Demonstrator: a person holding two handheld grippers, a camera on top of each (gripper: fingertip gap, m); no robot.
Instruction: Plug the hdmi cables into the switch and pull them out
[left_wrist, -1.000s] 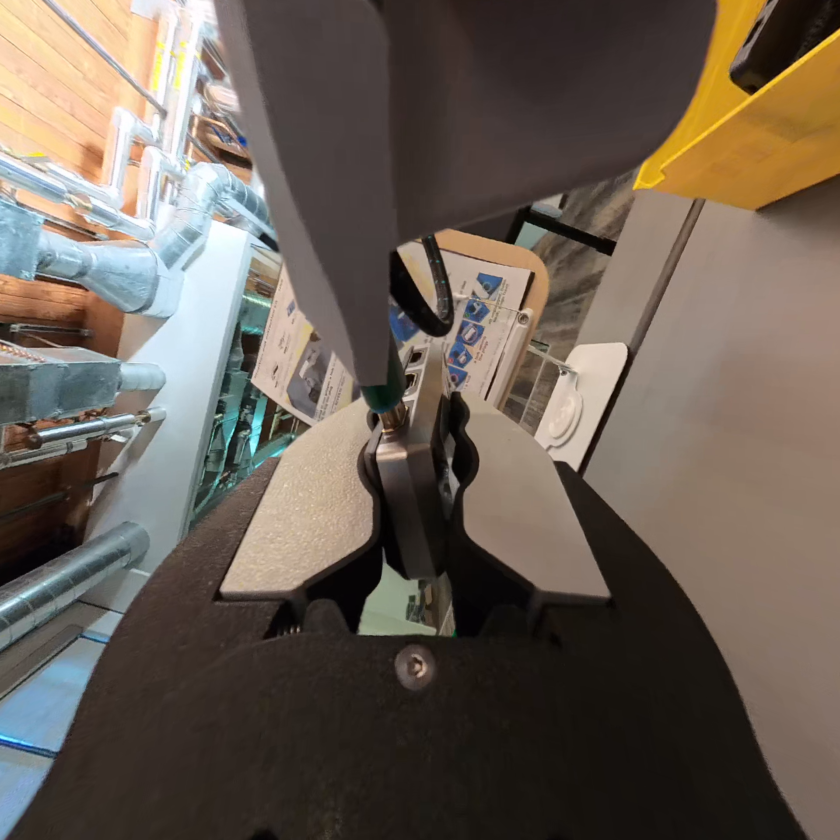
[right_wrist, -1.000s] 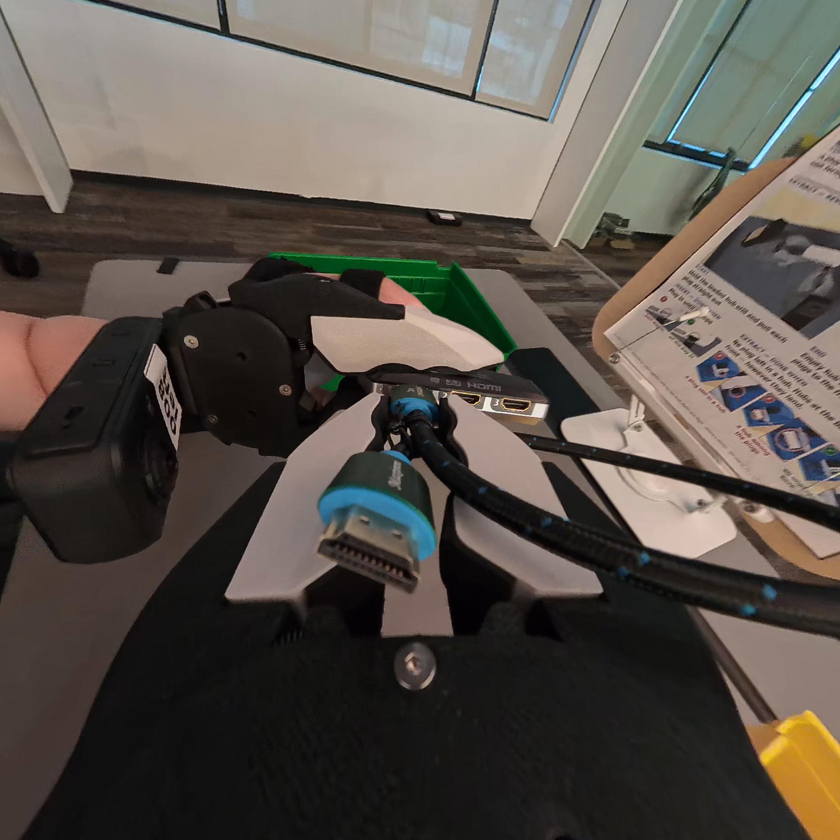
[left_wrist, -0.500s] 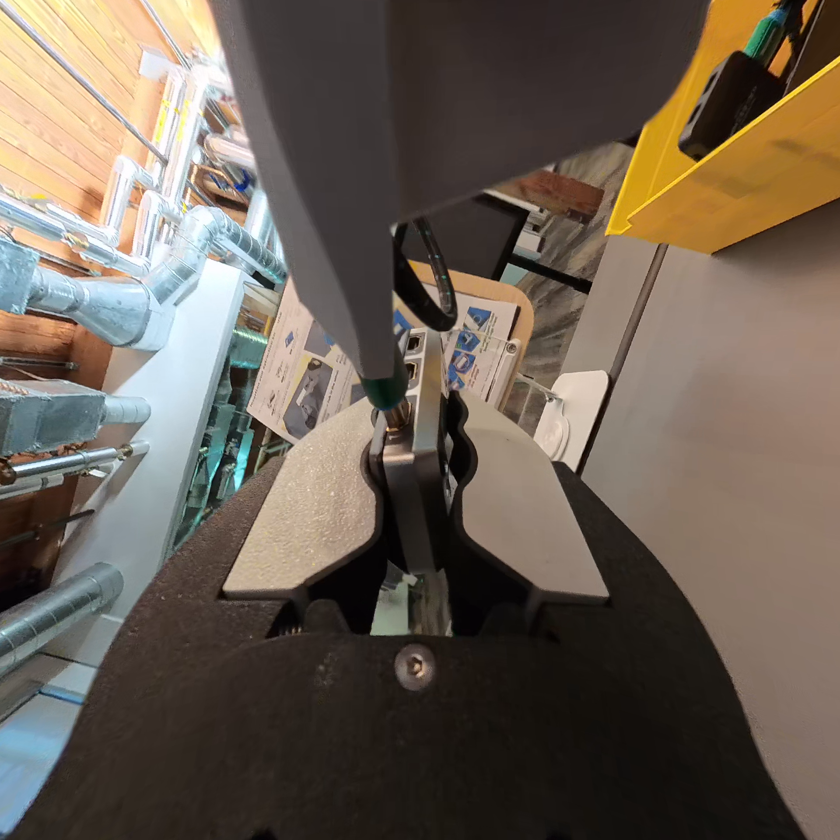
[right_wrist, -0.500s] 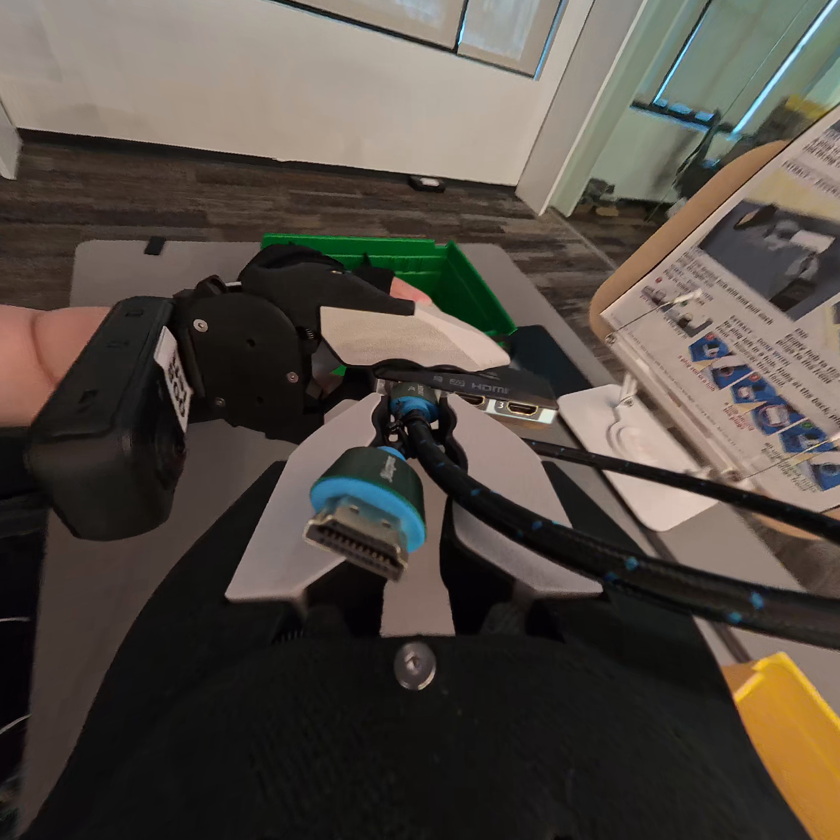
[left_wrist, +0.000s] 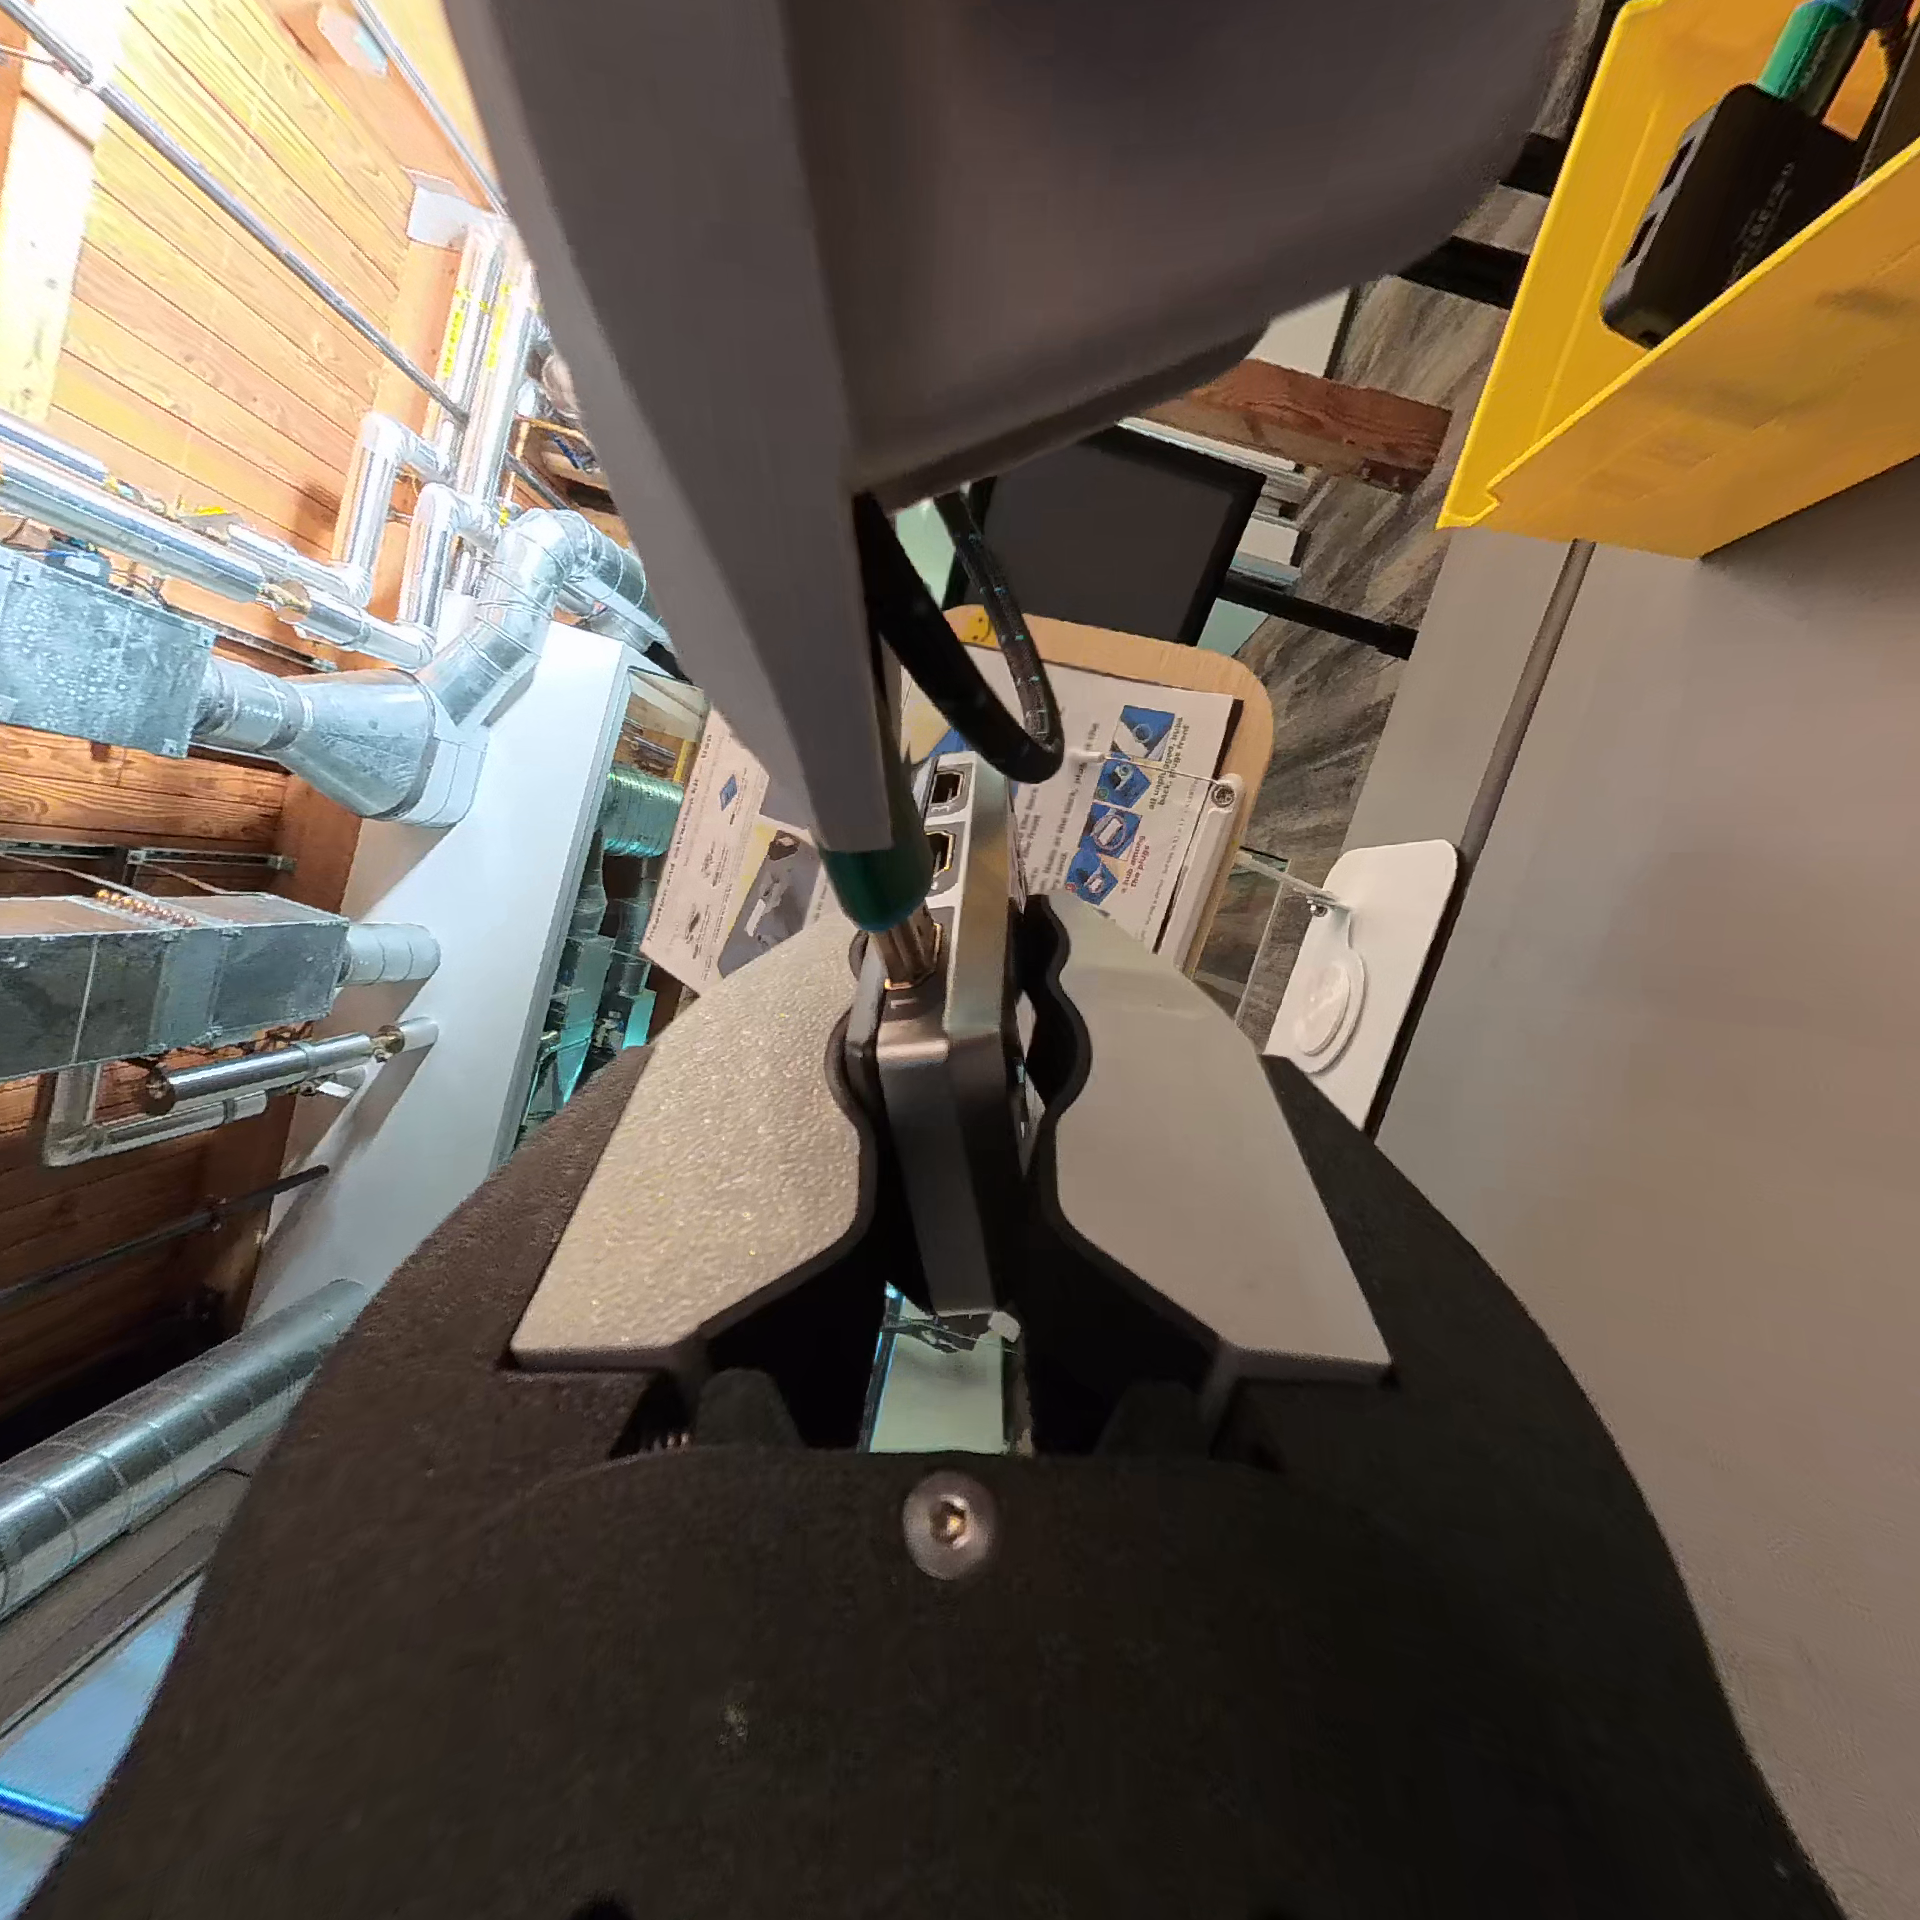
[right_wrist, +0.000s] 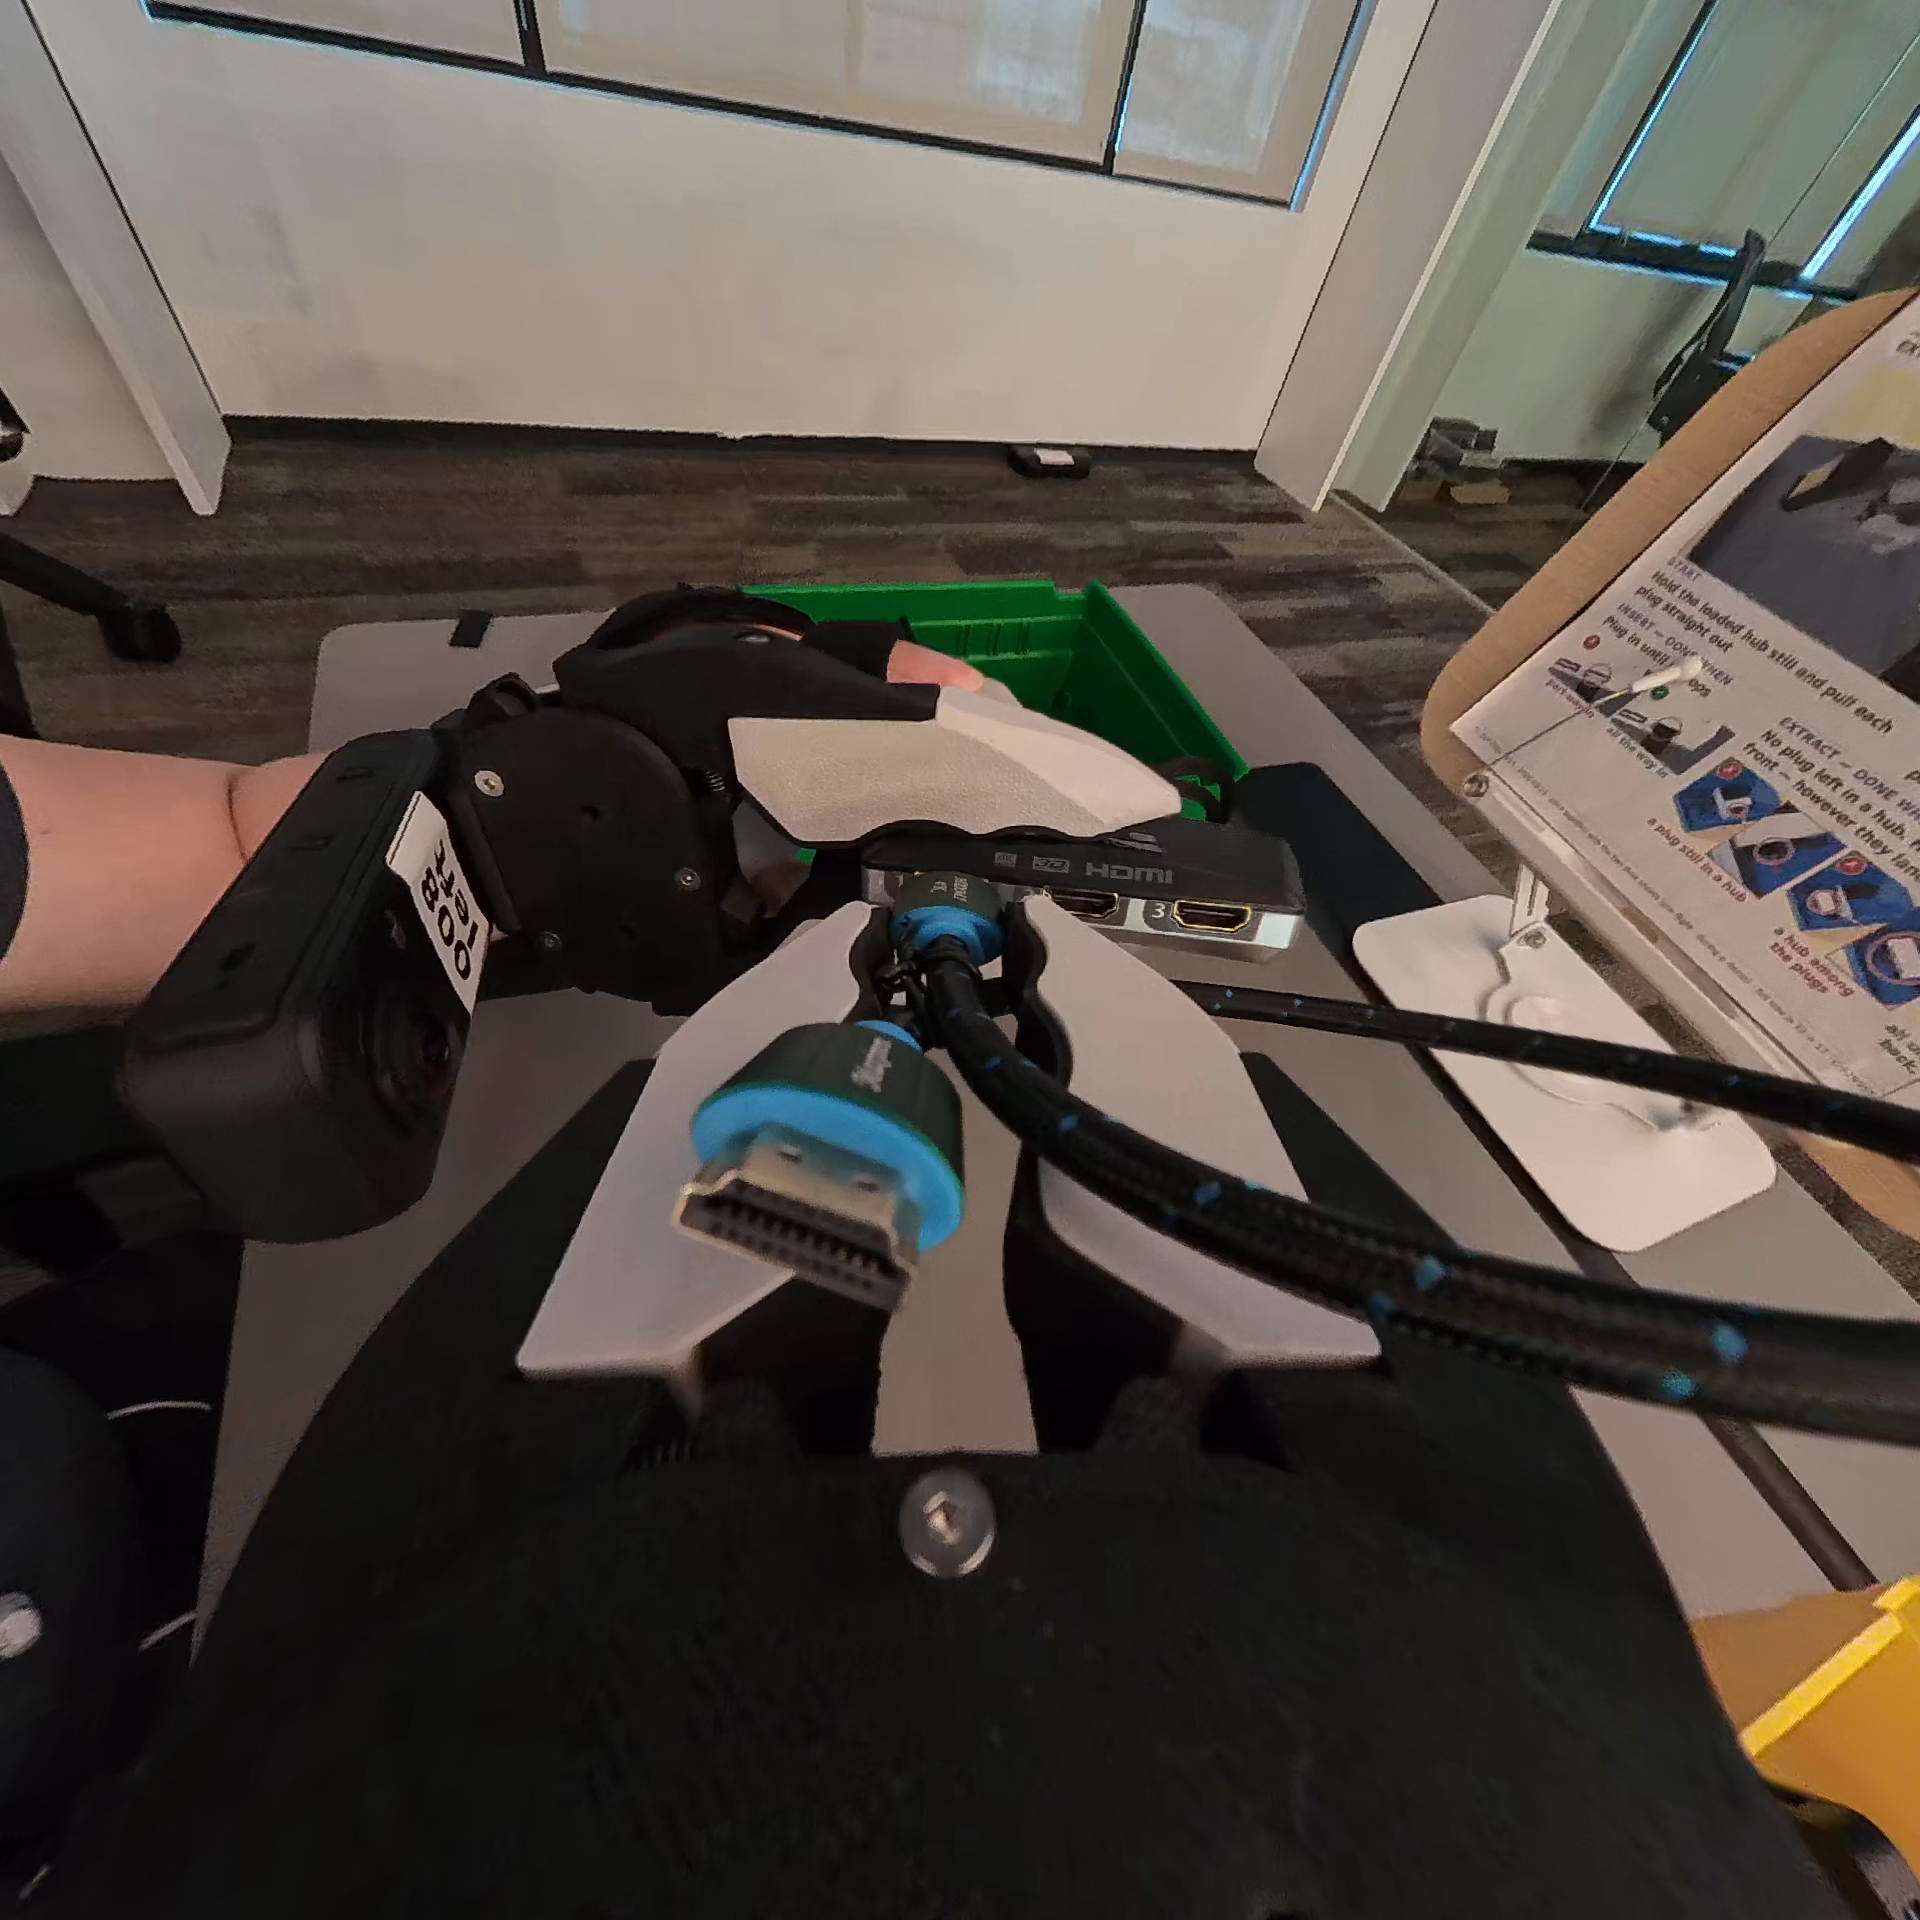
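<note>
Right claw (right_wrist: 940, 935) clamped on plug (right_wrist: 935, 906), partly seated in switch (right_wrist: 1132, 878) near port; left claw (left_wrist: 951, 997) pinching switch from left; pull axis straight toward camera.

You're looking at a slim HDMI switch (right_wrist: 1143, 871) with a matt black top and a brushed, silvery metal face, its gold-toned ports gleaming, pinched by the left gripper (left_wrist: 940, 1023) whose pale finger pads (left_wrist: 727, 1132) look grainy and matt against a rough black body. Just in front of the switch, the braided black cable (right_wrist: 1299, 1226) with blue flecks looks like woven cloth, and its loose plug (right_wrist: 821, 1153) has a smooth matt blue collar and shiny metal tip. Behind the switch sits a glossy green plastic bin (right_wrist: 1039, 644) on a smooth matt grey tabletop (right_wrist: 1455, 1299).
</note>
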